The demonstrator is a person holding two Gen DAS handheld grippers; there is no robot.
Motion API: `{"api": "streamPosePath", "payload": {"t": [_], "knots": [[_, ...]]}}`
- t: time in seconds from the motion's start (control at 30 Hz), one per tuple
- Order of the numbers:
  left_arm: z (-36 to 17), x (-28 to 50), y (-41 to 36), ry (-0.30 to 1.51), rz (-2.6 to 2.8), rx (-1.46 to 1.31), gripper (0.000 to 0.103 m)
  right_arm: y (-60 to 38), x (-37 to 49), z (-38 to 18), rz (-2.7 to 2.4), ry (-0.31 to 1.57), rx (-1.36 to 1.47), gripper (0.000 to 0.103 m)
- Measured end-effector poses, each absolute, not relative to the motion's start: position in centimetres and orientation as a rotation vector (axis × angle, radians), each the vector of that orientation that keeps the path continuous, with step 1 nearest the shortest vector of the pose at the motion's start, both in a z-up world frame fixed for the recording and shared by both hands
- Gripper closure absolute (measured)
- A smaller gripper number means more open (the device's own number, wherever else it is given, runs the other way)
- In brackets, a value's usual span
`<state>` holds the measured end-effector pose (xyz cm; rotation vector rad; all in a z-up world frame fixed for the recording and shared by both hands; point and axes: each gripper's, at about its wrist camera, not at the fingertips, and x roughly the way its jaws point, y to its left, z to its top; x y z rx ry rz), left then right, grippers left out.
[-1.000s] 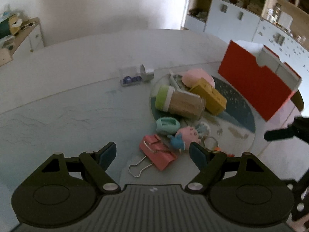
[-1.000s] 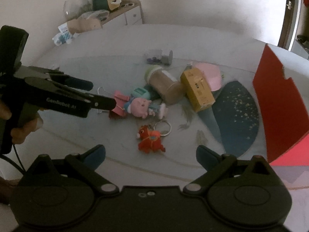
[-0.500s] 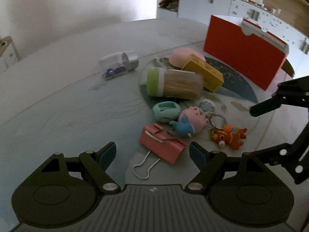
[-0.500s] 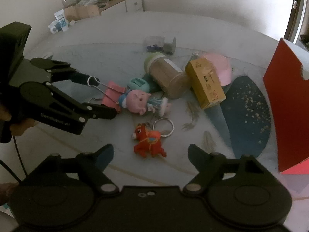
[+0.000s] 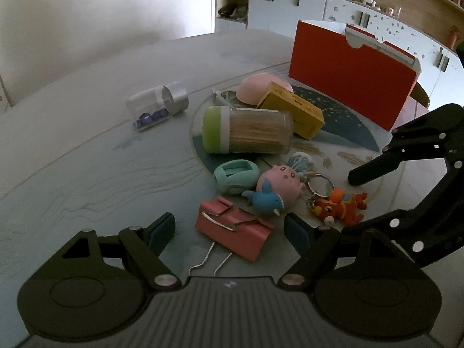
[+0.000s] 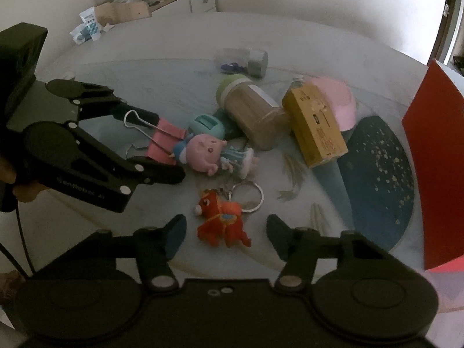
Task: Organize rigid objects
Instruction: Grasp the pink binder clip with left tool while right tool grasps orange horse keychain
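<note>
A pink binder clip (image 5: 235, 229) lies on the table between the open fingers of my left gripper (image 5: 232, 229), which straddles it; it also shows in the right wrist view (image 6: 165, 142). My right gripper (image 6: 226, 227) is open around a red horse keychain (image 6: 221, 221), also in the left wrist view (image 5: 339, 207). Behind lie a pink pig toy (image 5: 278, 187), a mint case (image 5: 236, 175), a toothpick jar (image 5: 246, 130) on its side, a yellow box (image 5: 293, 113) and a pink dome (image 5: 255, 91).
A red open box (image 5: 351, 74) stands at the back right of the table. A clear tube with blue beads (image 5: 158, 105) lies at the back left. A round patterned mat (image 6: 377, 174) lies under the pile. Cabinets stand beyond the table.
Both grippers have moved in lower and closer to the pile. The left now straddles the binder clip, the right straddles the horse keychain. Both stay open.
</note>
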<state>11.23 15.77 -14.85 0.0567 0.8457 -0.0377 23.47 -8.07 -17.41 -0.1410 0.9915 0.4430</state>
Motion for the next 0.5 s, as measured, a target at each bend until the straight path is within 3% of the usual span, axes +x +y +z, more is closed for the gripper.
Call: {"api": "streamPosePath", "payload": {"t": [0.17, 0.33, 0.5], "knots": [[-14.8, 11.2, 15.6, 0.839, -0.027, 0.066, 0.028, -7.5, 23.5, -17.5, 0.441, 0.982, -0.179, 0.054], [-14.7, 10.9, 15.1, 0.837, -0.018, 0.081, 0.043, -7.3, 23.4, -17.5, 0.438, 0.972, -0.196, 0.064], [-14.7, 10.8, 14.6, 0.843, 0.003, 0.084, 0.044, -7.6, 23.3, -17.2, 0.432, 0.961, -0.187, 0.068]]}}
